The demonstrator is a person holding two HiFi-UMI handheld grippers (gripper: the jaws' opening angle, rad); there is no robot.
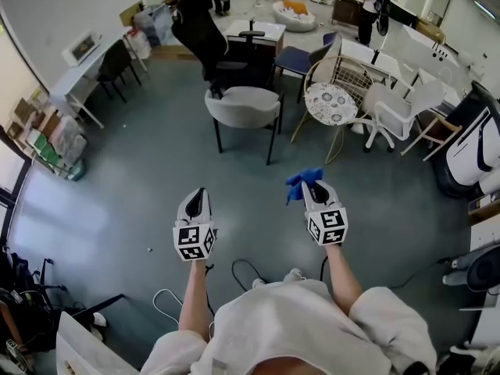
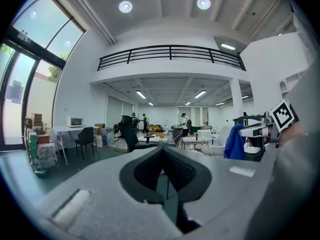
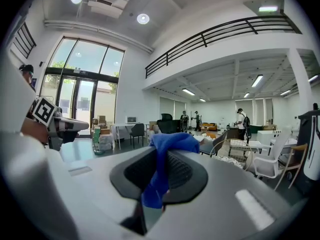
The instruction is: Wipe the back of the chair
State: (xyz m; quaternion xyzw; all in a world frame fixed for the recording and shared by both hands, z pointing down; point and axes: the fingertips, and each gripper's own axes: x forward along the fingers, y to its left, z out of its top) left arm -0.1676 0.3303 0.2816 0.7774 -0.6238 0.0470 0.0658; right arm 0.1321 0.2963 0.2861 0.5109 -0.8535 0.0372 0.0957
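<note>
The grey chair (image 1: 242, 104), with a curved back and thin black legs, stands on the floor ahead of me in the head view. Both grippers hang in the air well short of it. My right gripper (image 1: 312, 187) is shut on a blue cloth (image 1: 301, 180). In the right gripper view the blue cloth (image 3: 167, 141) bunches up out of the right gripper (image 3: 159, 169). My left gripper (image 1: 195, 201) is shut and holds nothing. In the left gripper view the left gripper (image 2: 162, 156) shows closed pads, and the blue cloth (image 2: 234, 141) hangs at the right.
A black office chair (image 1: 199, 33) stands behind the grey one. A round patterned chair (image 1: 331, 104) and a white chair (image 1: 398, 108) are to the right. Cables (image 1: 242, 272) lie on the floor near my feet. A white desk (image 1: 78, 73) lines the left wall. People stand far back.
</note>
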